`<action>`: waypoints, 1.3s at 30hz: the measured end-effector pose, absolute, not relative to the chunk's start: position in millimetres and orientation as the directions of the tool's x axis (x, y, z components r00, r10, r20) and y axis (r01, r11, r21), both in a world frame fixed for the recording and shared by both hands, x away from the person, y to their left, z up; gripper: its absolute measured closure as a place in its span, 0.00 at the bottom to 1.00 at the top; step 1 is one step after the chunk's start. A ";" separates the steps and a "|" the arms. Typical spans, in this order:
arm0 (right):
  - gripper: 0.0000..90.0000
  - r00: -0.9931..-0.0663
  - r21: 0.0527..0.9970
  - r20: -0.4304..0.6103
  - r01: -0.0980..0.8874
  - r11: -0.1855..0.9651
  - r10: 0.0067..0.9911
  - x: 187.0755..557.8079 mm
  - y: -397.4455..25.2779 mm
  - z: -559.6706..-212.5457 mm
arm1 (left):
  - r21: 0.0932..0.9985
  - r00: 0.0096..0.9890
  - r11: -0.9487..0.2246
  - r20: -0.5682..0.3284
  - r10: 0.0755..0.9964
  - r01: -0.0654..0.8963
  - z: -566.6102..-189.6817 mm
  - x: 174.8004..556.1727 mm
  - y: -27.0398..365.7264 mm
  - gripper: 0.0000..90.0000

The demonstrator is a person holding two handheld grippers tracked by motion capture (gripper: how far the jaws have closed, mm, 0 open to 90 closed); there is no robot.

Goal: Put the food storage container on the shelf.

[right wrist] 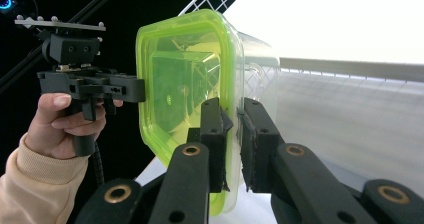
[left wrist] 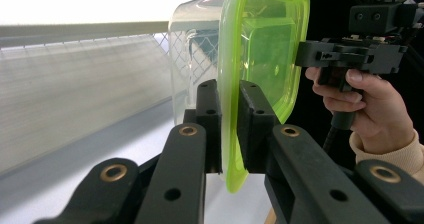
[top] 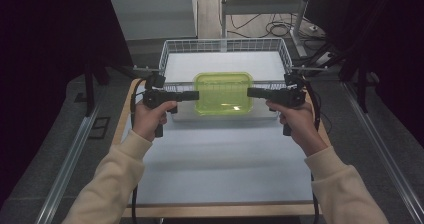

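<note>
A white-topped table (top: 220,169) with a wooden edge stands on grey carpet (top: 45,149), flanked by metal rails (top: 65,169). Beyond it, cables (top: 280,29) trail across a pale floor beside a metal frame (top: 265,6); dark curtains (top: 50,34) close both sides.

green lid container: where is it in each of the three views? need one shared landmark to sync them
High view: the green-lidded container sits centre, over the near rim of the wire basket, between the left claw and right claw.
Left gripper view: upper centre, lid edge clamped between the jaws.
Right gripper view: centre-left, lid edge clamped between the jaws.
Shared landmark: the wire basket's mesh behind it.
</note>
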State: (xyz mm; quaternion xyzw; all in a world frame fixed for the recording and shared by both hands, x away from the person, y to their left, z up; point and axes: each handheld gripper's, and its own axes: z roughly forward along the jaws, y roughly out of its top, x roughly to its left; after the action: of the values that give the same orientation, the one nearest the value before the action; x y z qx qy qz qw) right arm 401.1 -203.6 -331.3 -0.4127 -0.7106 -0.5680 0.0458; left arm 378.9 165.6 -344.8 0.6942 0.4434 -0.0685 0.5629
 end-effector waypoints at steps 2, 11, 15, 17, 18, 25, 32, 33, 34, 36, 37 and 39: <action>0.91 -0.652 0.768 0.535 0.640 0.012 0.536 403.8 -202.9 -329.8 | 0.721 0.597 0.028 -0.593 0.541 0.692 -343.1 381.3 165.5 0.91; 0.91 -0.645 0.773 0.520 0.634 0.011 0.560 419.5 -199.5 -318.7 | 0.715 0.587 0.039 -0.603 0.541 0.698 -335.1 399.2 166.6 0.91; 0.90 -0.639 0.772 0.517 0.636 0.013 0.570 427.5 -197.8 -314.1 | 0.710 0.582 0.043 -0.610 0.537 0.703 -333.8 409.1 168.1 0.91; 0.90 -0.635 0.771 0.516 0.637 0.013 0.576 431.6 -197.1 -312.9 | 0.704 0.579 0.048 -0.619 0.531 0.709 -334.9 414.8 168.9 0.91; 0.90 -0.632 0.769 0.517 0.639 0.011 0.578 433.6 -196.8 -312.4 | 0.702 0.577 0.050 -0.622 0.530 0.710 -335.3 417.5 168.9 0.91; 0.90 -0.617 0.762 0.520 0.647 0.005 0.591 446.9 -194.7 -309.1 | 0.699 0.574 0.047 -0.622 0.533 0.714 -332.6 433.3 169.7 0.91; 0.90 -0.606 0.761 0.520 0.649 -0.004 0.603 458.7 -193.3 -303.5 | 0.691 0.566 0.047 -0.627 0.536 0.721 -327.0 448.2 169.9 0.91; 0.90 -0.602 0.759 0.523 0.651 -0.008 0.604 460.3 -193.2 -302.8 | 0.693 0.568 0.049 -0.627 0.533 0.719 -326.5 450.5 170.0 0.91; 0.90 -0.598 0.757 0.525 0.653 -0.012 0.605 462.6 -193.4 -301.9 | 0.691 0.566 0.051 -0.631 0.531 0.721 -326.2 451.9 169.9 0.91; 0.90 -0.593 0.755 0.529 0.655 -0.018 0.606 465.8 -193.7 -300.6 | 0.688 0.564 0.053 -0.634 0.529 0.724 -325.9 455.8 169.6 0.91; 0.90 -0.593 0.756 0.527 0.655 -0.017 0.609 467.6 -193.5 -299.9 | 0.687 0.563 0.055 -0.636 0.529 0.724 -325.9 457.8 169.4 0.91; 0.90 -0.587 0.754 0.526 0.656 -0.019 0.615 470.7 -192.9 -298.3 | 0.683 0.558 0.059 -0.641 0.527 0.728 -325.5 461.6 169.5 0.91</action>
State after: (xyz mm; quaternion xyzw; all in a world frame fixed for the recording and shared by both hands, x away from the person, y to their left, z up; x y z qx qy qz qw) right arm 470.7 -192.9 -298.3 -0.4539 -0.7002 -0.5508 0.0185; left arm 461.6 169.5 -325.5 0.6802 0.4614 -0.0895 0.5625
